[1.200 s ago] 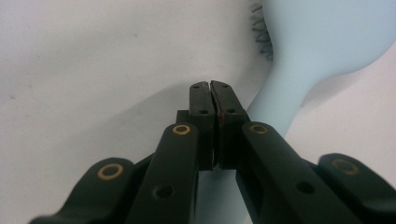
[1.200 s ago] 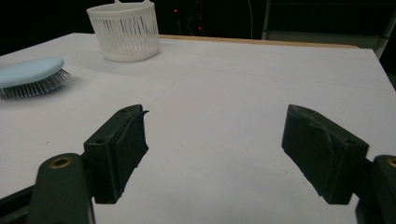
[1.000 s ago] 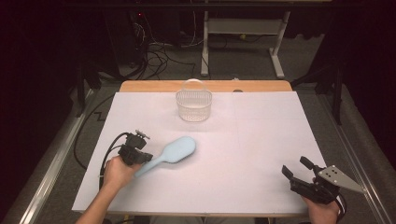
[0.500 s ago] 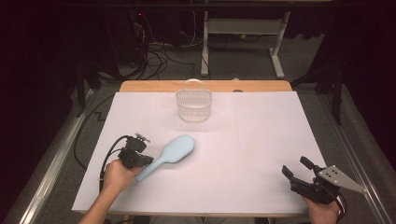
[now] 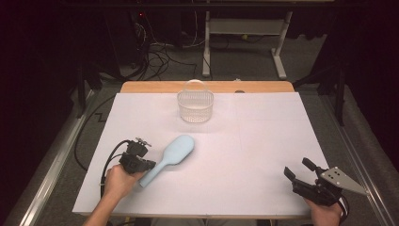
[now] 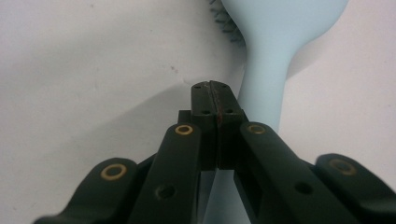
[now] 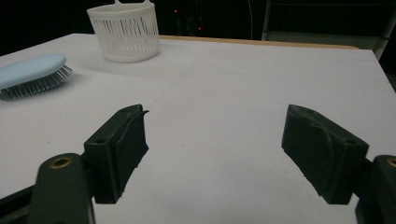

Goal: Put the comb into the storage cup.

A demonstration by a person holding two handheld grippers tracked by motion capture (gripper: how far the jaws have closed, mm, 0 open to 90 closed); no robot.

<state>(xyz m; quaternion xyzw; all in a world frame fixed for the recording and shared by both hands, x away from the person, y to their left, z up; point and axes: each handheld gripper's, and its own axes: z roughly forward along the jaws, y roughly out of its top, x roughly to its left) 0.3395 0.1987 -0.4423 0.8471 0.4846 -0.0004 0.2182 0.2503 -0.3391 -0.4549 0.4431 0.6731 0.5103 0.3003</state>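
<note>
The left tongs were pressed together with nothing between them, their tips resting against the handle of the pale blue hairbrush. The brush lay bristles-down on the tabletop at the near left. Over the last second almost nothing had changed: the brush had not shifted, so a grip on it was probably yet to be made. The right tongs were spread and empty, well apart at the near right. A white slatted basket stood at the far edge, the way to it open.
</note>
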